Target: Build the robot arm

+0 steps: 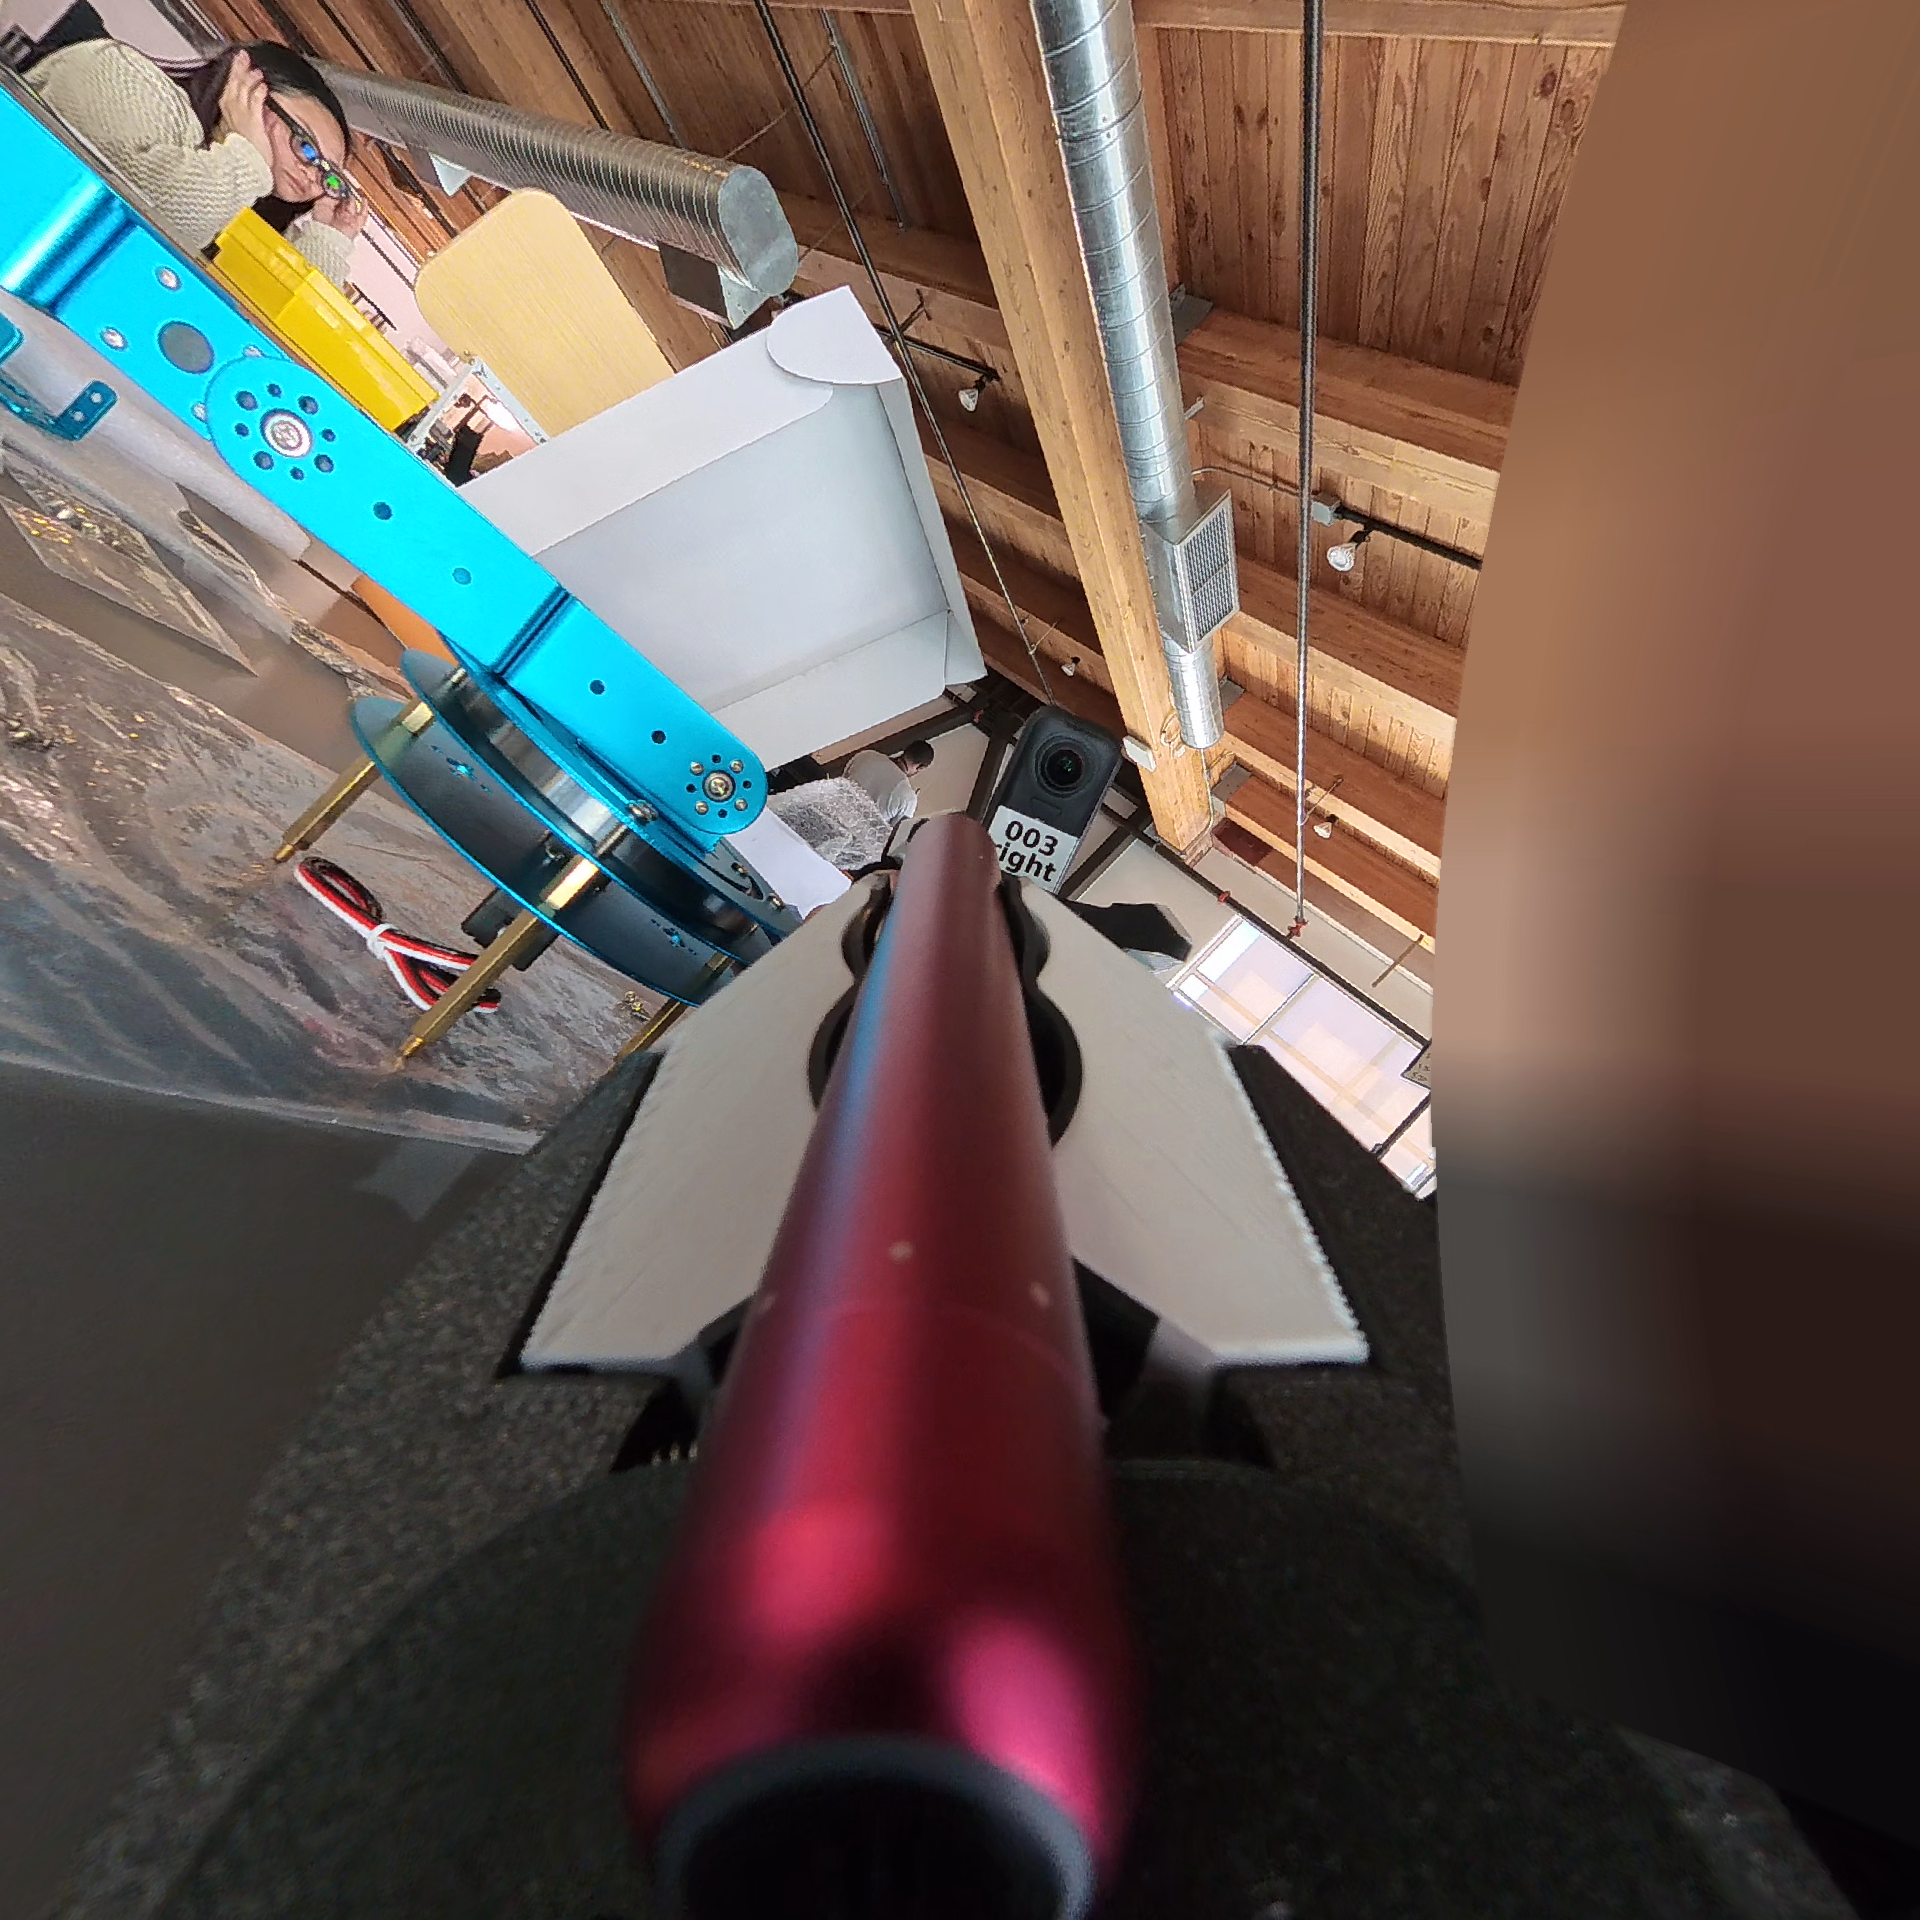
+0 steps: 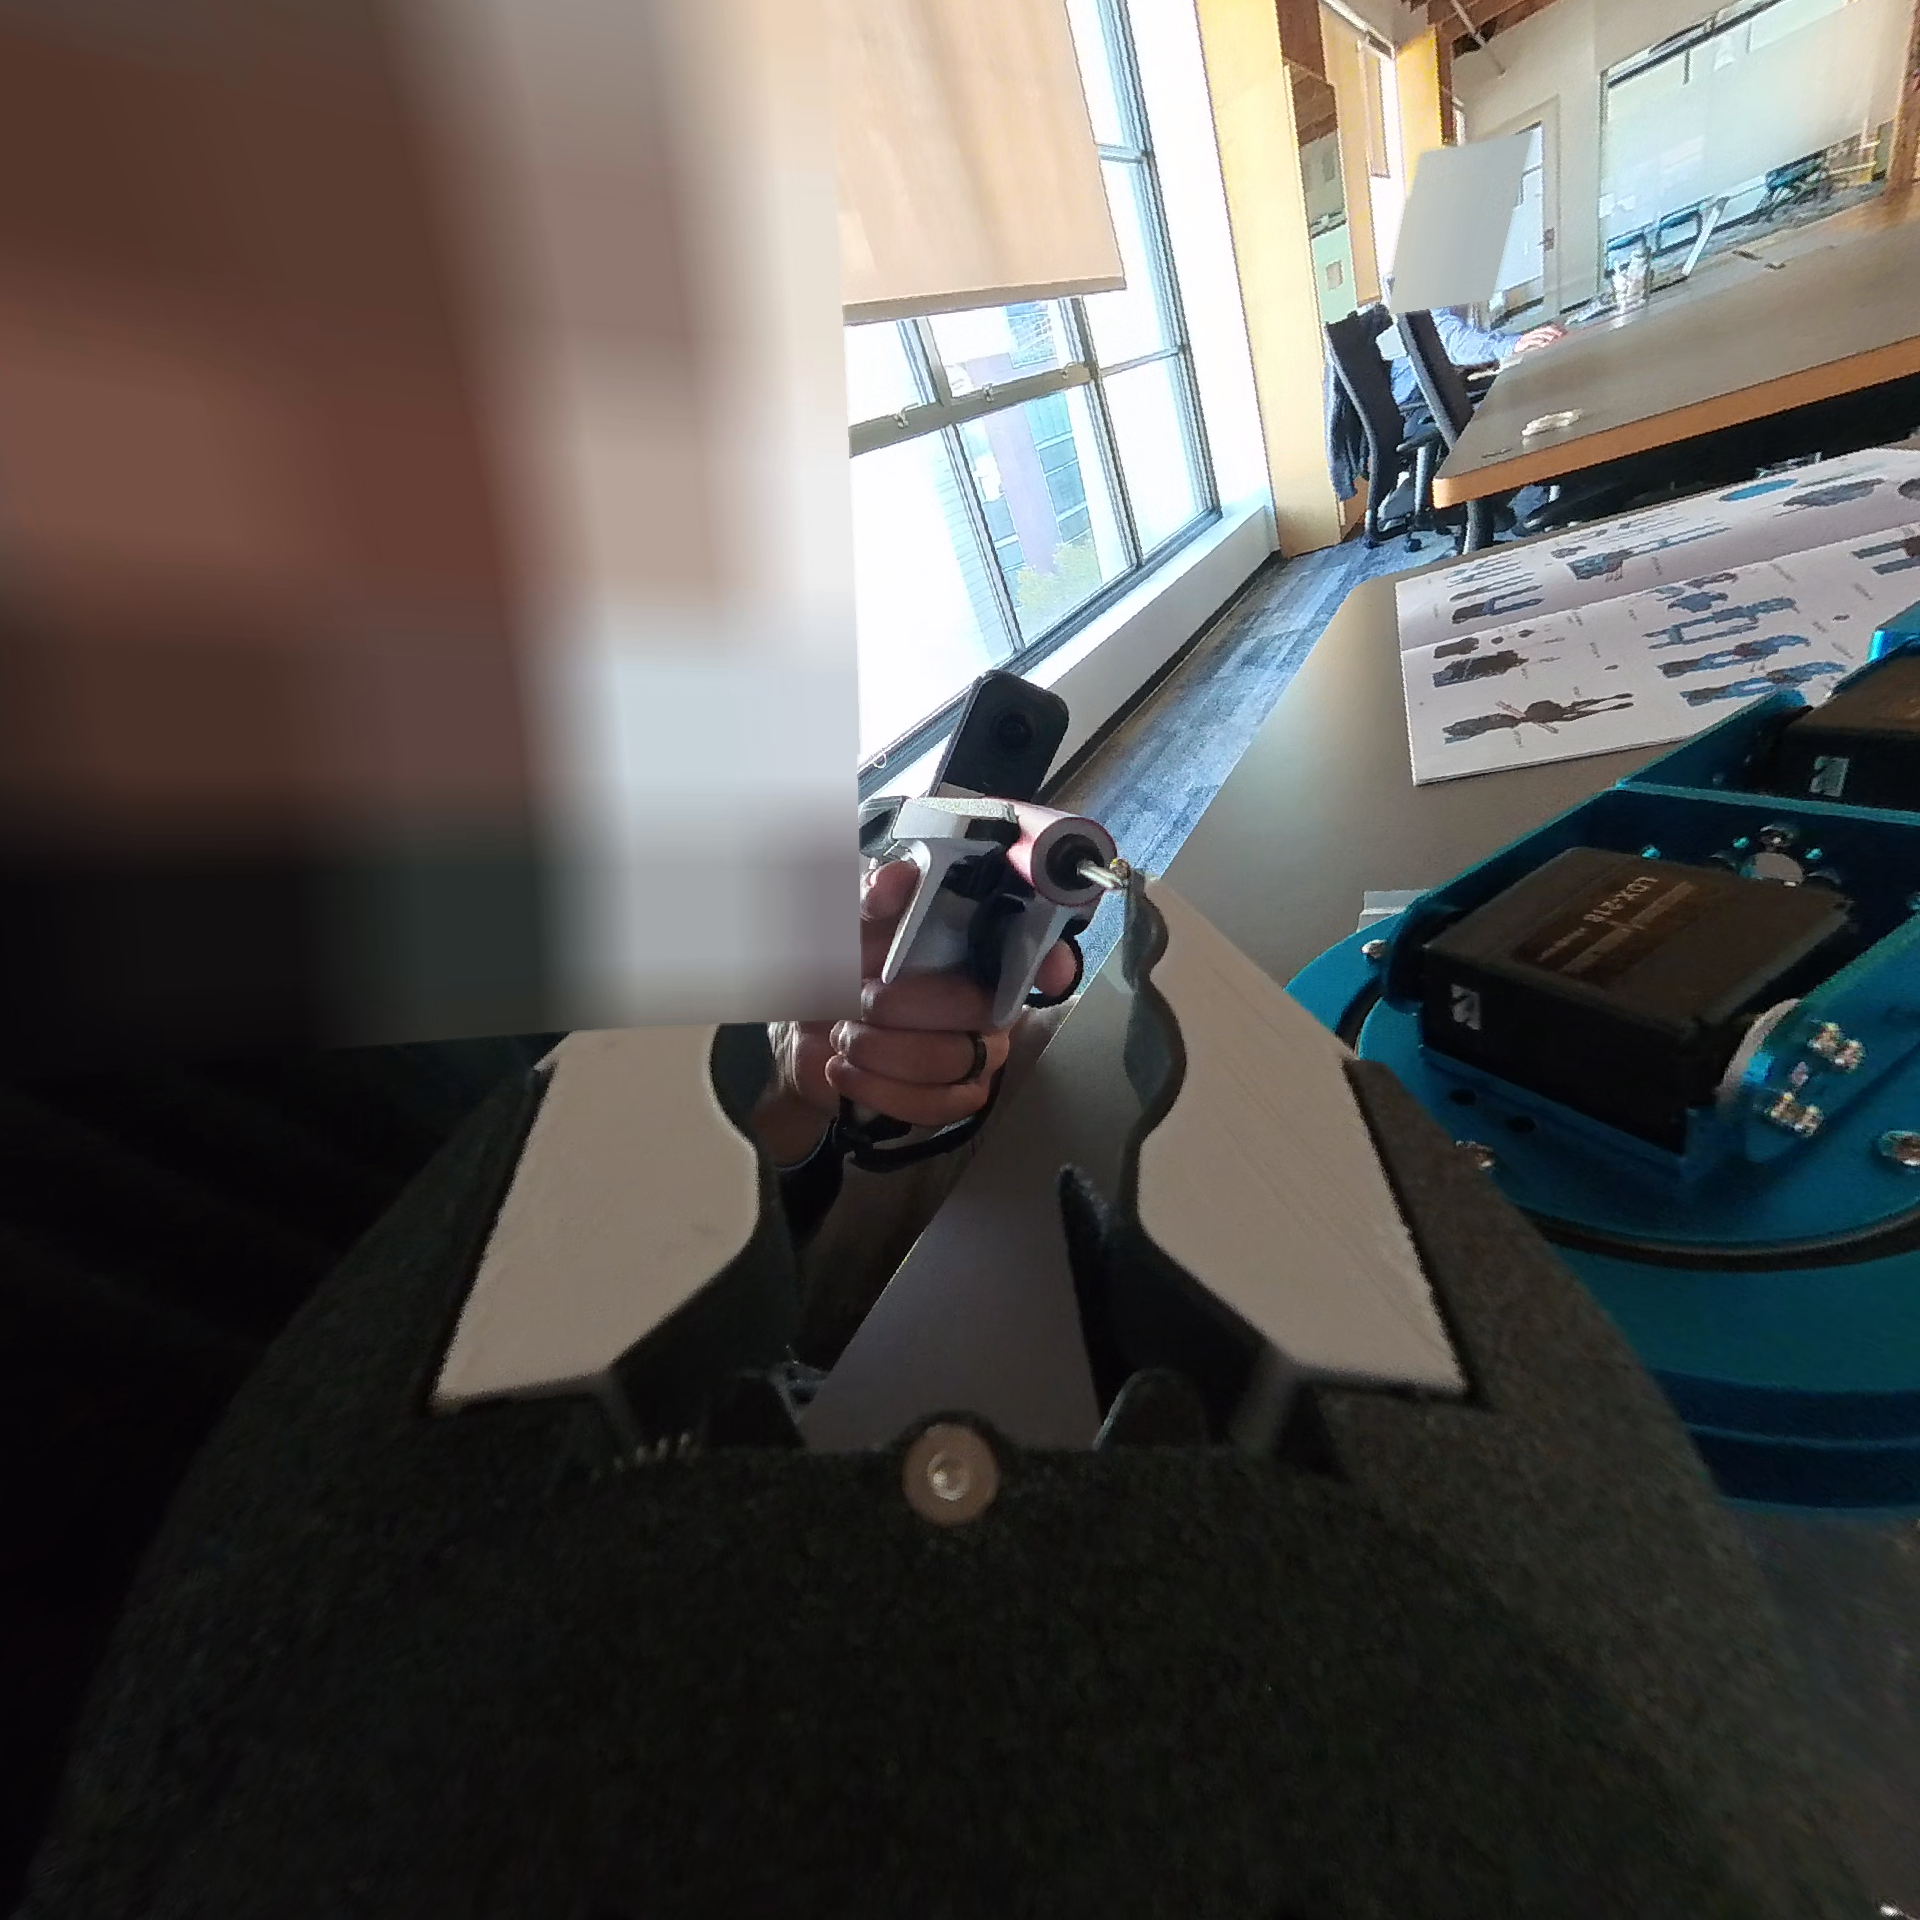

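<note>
Screwdriver (image 1: 914, 1299): red, rigid, smooth metal barrel; likely slippery, best gripped mid-barrel. Left gripper (image 1: 940, 904) clamps it. Right gripper (image 2: 940, 997) wide, empty, beside blue arm (image 2: 1662, 1039) near table edge (image 2: 1299, 675).

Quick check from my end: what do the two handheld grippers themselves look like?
Both match: the left gripper and right gripper each have pale grey fingers with wavy, notched inner edges on a black, grainy-textured body. A black camera sits on top.

Timber ceiling (image 1: 1299, 343) with silver ducts (image 1: 1132, 343); tall windows (image 2: 1039, 468), long wooden tables (image 2: 1683, 384).
</note>
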Demonstrator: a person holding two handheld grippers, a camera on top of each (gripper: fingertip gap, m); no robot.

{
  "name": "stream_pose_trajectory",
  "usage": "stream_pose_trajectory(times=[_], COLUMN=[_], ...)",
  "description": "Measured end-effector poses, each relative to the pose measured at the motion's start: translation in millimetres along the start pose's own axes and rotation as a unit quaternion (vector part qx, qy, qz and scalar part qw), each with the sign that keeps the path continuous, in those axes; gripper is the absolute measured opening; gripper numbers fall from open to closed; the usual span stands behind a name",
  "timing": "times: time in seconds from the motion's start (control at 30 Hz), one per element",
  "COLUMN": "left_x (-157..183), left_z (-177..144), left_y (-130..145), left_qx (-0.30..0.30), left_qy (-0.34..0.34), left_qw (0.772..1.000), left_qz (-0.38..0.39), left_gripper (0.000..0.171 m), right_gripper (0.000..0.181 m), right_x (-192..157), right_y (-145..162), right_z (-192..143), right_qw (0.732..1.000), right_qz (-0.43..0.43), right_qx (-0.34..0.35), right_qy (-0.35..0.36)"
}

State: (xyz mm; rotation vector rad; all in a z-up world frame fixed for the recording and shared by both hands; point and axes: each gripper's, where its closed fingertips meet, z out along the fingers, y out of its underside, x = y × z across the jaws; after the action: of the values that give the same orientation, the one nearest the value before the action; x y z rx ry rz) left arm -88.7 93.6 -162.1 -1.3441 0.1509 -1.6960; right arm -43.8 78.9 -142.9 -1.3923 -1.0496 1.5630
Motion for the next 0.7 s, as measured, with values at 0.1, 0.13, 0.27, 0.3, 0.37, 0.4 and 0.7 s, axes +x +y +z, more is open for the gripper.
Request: stream_pose_trajectory(times=[0.1, 0.13, 0.27, 0.3, 0.37, 0.4, 0.7], left_x=[-0.4, -0.1, -1.7, -1.6, -2.9, -3.3, -4.3], left_z=[0.7, 0.8, 0.0, 0.8, 1.2, 1.4, 2.8], left_y=[-0.9, -1.0, -1.7, -1.4, -0.9, -0.5, 1.0], left_qx=[0.001, 0.001, 0.0, 0.0, -0.001, -0.002, -0.007], left_qy=[0.0, -0.001, -0.001, -0.001, -0.001, 0.0, -0.003], left_qw=[1.0, 1.0, 1.0, 1.0, 1.0, 1.0, 1.0], left_qz=[0.001, 0.001, 0.001, 0.0, 0.001, 0.0, 0.007], left_gripper=[0.02, 0.02, 0.021, 0.021, 0.021, 0.021, 0.021], right_gripper=[0.065, 0.065, 0.059, 0.054, 0.044, 0.039, 0.026], right_x=[0.4, 0.5, 3.7, 7.5, 14.6, 15.8, 41.8], right_y=[0.4, 0.4, -4.6, -5.4, -5.6, -5.7, 0.0], right_z=[-0.4, -0.5, -3.5, -4.0, -4.6, -5.1, -28.2], right_qw=[1.0, 1.0, 1.0, 0.999, 0.996, 0.996, 0.985], right_qz=[0.0, 0.0, -0.016, -0.03, -0.053, -0.057, -0.08], right_qx=[-0.001, -0.001, 0.007, 0.006, 0.0, -0.003, -0.063], right_qy=[0.0, 0.001, 0.017, 0.035, 0.068, 0.074, 0.142])
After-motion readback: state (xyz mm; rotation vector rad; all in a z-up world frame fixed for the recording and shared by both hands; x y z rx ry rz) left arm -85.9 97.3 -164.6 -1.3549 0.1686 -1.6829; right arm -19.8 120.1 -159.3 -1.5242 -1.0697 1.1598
